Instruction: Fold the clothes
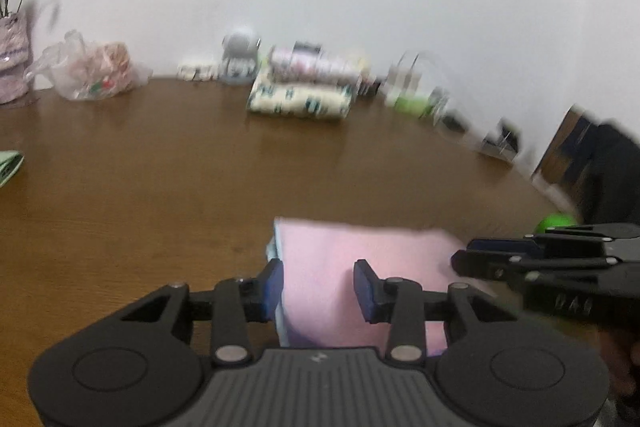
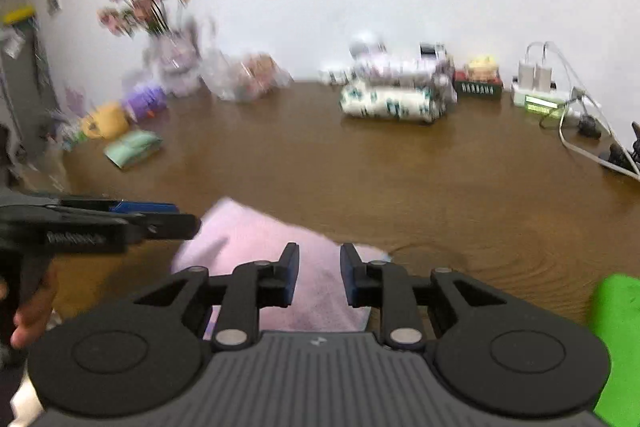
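A folded pink cloth (image 1: 360, 267) lies on the brown wooden table (image 1: 160, 167) close in front of both grippers; it also shows in the right wrist view (image 2: 256, 243). My left gripper (image 1: 318, 289) is open above the cloth's near left part, with nothing between its blue pads. My right gripper (image 2: 319, 277) is open over the cloth's near right edge and holds nothing. The right gripper shows side-on at the right of the left wrist view (image 1: 532, 263); the left gripper shows side-on at the left of the right wrist view (image 2: 120, 223). Both views are motion-blurred.
Along the far wall stand a flower vase (image 2: 172, 67), a plastic bag (image 1: 92, 71), stacked rolled towels (image 1: 304, 91), and chargers with cables (image 2: 552, 95). A green folded item (image 2: 134, 147) lies at the left. A bright green cloth (image 2: 616, 339) lies at the near right.
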Available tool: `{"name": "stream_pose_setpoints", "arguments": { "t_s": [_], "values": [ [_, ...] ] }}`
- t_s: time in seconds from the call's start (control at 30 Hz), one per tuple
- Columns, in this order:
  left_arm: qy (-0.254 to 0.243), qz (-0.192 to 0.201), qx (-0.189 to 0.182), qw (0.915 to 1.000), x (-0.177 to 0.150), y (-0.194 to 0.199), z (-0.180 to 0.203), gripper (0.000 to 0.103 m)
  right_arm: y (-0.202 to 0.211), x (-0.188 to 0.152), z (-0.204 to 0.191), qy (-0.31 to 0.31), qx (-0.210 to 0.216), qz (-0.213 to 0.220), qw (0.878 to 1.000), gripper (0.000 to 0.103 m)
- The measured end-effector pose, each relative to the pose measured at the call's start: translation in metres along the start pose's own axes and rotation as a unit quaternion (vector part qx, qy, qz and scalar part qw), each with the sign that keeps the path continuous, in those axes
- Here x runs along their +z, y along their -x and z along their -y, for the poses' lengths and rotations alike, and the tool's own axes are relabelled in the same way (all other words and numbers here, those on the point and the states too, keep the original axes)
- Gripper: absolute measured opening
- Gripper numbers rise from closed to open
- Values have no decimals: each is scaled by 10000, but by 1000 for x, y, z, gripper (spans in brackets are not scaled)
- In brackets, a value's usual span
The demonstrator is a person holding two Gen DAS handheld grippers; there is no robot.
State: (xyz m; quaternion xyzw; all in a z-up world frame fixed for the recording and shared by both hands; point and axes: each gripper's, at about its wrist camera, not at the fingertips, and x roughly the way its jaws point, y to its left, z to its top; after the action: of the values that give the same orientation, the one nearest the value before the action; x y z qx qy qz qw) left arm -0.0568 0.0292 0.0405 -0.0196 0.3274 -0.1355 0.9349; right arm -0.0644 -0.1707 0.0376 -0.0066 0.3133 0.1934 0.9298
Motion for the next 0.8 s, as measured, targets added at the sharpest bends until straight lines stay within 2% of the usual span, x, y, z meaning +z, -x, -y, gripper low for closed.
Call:
{"name": "stream_pose_setpoints", "arguments": {
  "t_s": [0.1, 0.2, 0.27, 0.33, 0.4, 0.47, 0.5, 0.53, 0.6, 0.67, 0.7, 0.77, 0.8],
  "values": [
    [36, -332, 297, 9990, -14, 0, -8, 36, -4, -16, -17, 310, 147, -228, 9992, 24],
    [337, -524, 300, 9976, -15, 12, -22, 36, 13, -30, -27, 619, 282, -207, 9975, 38],
    [466, -292, 104, 9984, -3, 22, -21, 39, 25, -32, -24, 569, 346, -43, 9978, 41],
    [315, 49, -106, 9994, 10, 23, -10, 45, 27, -30, -20, 442, 321, 90, 9985, 41],
    [-23, 231, -1, 9997, 21, 9, 7, 45, 23, -27, -16, 371, 222, 169, 9989, 41],
    [-273, 201, 232, 9992, 25, -12, 19, 45, 21, -25, -12, 332, 177, 250, 9990, 42],
    [-342, 135, 270, 9990, 25, -20, 23, 45, 22, -25, -11, 337, 199, 293, 9988, 46],
    [-400, 67, 297, 9987, 24, -27, 25, 44, 24, -24, -8, 317, 233, 354, 9986, 53],
    [-376, -43, 267, 9989, 18, -33, 23, 44, 26, -26, -1, 175, 239, 457, 9985, 60],
    [-296, -123, 240, 9992, 12, -36, 18, 45, 24, -28, 7, -31, 225, 537, 9983, 61],
    [-194, -151, 233, 9994, 9, -37, 13, 47, 21, -28, 11, -137, 248, 535, 9982, 61],
    [66, -191, 201, 9996, 5, -35, 0, 59, 11, -30, 12, -255, 348, 498, 9978, 66],
    [199, -204, 180, 9994, 3, -34, -7, 61, 7, -31, 11, -248, 399, 468, 9978, 70]
  ]
}}
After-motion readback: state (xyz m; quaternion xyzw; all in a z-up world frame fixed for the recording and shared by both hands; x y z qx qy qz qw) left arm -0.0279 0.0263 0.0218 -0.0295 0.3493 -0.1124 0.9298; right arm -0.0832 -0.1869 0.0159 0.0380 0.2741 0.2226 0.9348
